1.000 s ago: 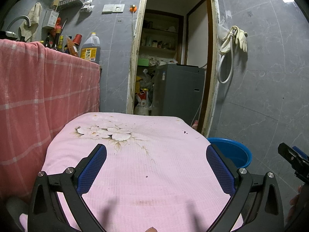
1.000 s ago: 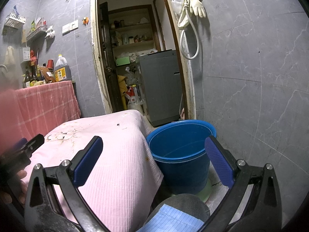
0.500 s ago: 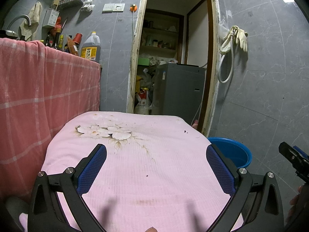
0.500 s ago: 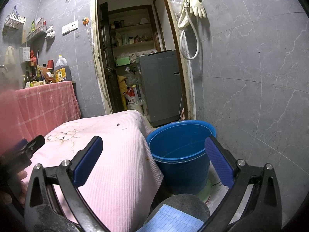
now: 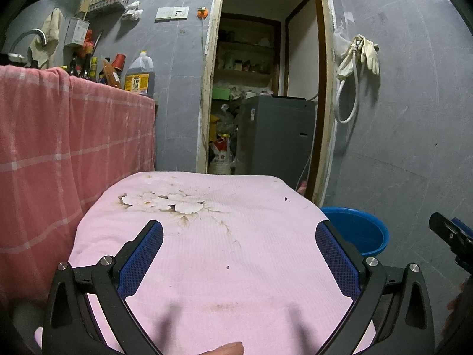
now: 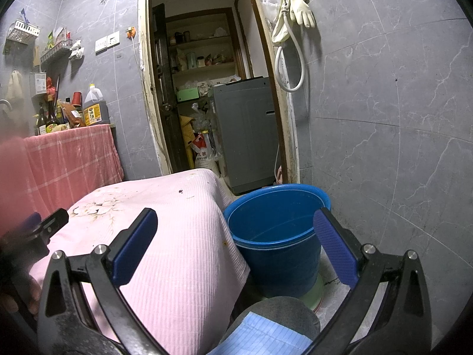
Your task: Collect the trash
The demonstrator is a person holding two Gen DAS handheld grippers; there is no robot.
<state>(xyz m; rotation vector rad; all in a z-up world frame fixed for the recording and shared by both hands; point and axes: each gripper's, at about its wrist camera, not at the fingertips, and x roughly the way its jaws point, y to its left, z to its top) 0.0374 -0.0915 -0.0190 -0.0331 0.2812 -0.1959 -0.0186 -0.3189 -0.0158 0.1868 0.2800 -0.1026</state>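
Fingers of the left gripper [image 5: 239, 254]: black frames with blue textured pads, spread wide, nothing between them, held above a pink ribbed cloth with a faded floral print [image 5: 224, 254] covering a table. Fingers of the right gripper [image 6: 235, 245]: same make, likewise spread wide and holding nothing, aimed across the cloth's right corner toward a round blue plastic bucket [image 6: 278, 236]. Bucket: on the floor just beside the table's right edge, near a grey tiled wall [image 6: 399, 136]; its interior showed no clear contents. Trash: small dark crumbs [image 5: 286, 198] on the cloth near its far right corner, with another speck [image 5: 228, 267] nearer the middle; what they were could not be told. Cloth also carried brownish stains. Left of the table: a red checked cloth [image 5: 59, 153] draped over a higher surface bearing bottles and a large oil jug [image 5: 139, 74]. Beyond: an open doorway with a grey appliance [image 5: 276, 136]; pale rubber gloves [image 6: 298, 9] and a hose hung on the wall.
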